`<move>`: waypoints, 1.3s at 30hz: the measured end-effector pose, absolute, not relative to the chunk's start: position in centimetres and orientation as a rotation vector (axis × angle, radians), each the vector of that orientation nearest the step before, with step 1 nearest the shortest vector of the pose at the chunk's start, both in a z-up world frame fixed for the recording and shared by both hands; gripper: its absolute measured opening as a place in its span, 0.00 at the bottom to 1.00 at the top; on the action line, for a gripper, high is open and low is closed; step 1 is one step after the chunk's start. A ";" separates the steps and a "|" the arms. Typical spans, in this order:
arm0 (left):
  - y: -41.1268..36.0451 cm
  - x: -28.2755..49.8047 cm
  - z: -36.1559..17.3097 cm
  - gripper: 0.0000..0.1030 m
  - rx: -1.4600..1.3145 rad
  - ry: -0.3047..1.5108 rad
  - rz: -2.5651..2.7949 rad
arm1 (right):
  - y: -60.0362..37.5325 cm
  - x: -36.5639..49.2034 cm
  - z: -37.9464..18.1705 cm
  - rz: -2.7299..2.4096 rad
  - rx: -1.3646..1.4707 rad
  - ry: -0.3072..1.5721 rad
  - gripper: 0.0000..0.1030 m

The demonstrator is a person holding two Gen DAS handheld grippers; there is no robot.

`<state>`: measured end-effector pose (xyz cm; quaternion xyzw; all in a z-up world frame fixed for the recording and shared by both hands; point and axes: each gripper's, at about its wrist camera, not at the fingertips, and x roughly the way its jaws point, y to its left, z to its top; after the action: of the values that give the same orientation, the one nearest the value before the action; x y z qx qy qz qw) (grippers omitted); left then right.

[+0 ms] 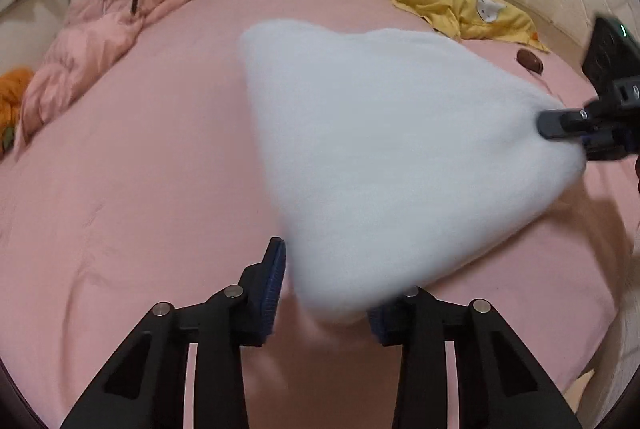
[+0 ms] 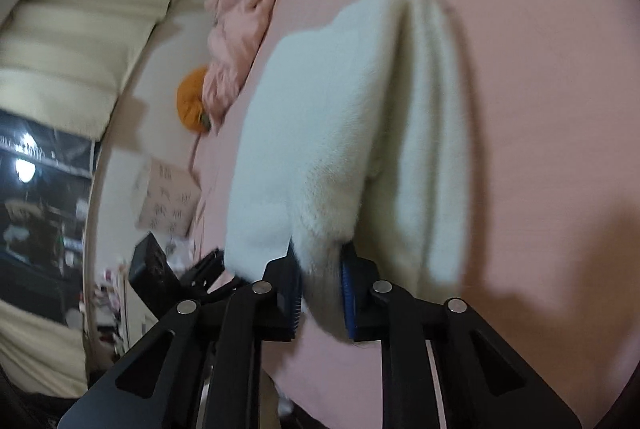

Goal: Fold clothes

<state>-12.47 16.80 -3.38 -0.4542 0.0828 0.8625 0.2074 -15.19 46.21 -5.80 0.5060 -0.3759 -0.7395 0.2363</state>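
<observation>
Beneath both grippers spreads the pink bed sheet (image 1: 140,149). Ahead of the left gripper's (image 1: 326,293) spread, released jaws hangs the fluffy white garment (image 1: 380,157), one lower corner drooping between them. The right gripper (image 2: 320,289) has its jaws clenched on the garment's far edge, folds trailing forward past its fingertips.
</observation>
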 end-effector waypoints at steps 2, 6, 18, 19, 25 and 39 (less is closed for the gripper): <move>17.0 -11.9 -3.9 0.34 -1.282 0.220 2.389 | 45.9 -15.0 -6.9 -2.021 1.436 -1.042 0.15; 17.0 -11.6 -3.9 0.34 -1.275 0.241 2.408 | 46.0 -14.5 -6.2 -2.057 1.382 -1.012 0.15; 17.6 -10.9 -3.2 0.36 -1.241 0.291 2.362 | 51.7 -14.0 -1.3 -2.247 1.174 -1.161 0.83; 17.5 -11.1 -3.2 0.36 -1.246 0.262 2.364 | 51.7 -15.4 -1.1 -2.219 1.173 -1.161 0.83; 17.3 -11.7 -3.3 0.36 -1.272 0.175 2.374 | 51.1 -23.6 -1.8 -2.155 1.225 -1.124 0.76; 17.1 -12.3 -3.7 0.36 -1.286 0.130 2.357 | 49.1 -26.2 -2.1 -2.243 1.338 -0.890 0.12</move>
<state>-12.28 17.12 -3.71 -0.4662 0.0472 0.8543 0.2249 -26.21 49.11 -2.12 0.4762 -0.3165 -0.7981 0.1899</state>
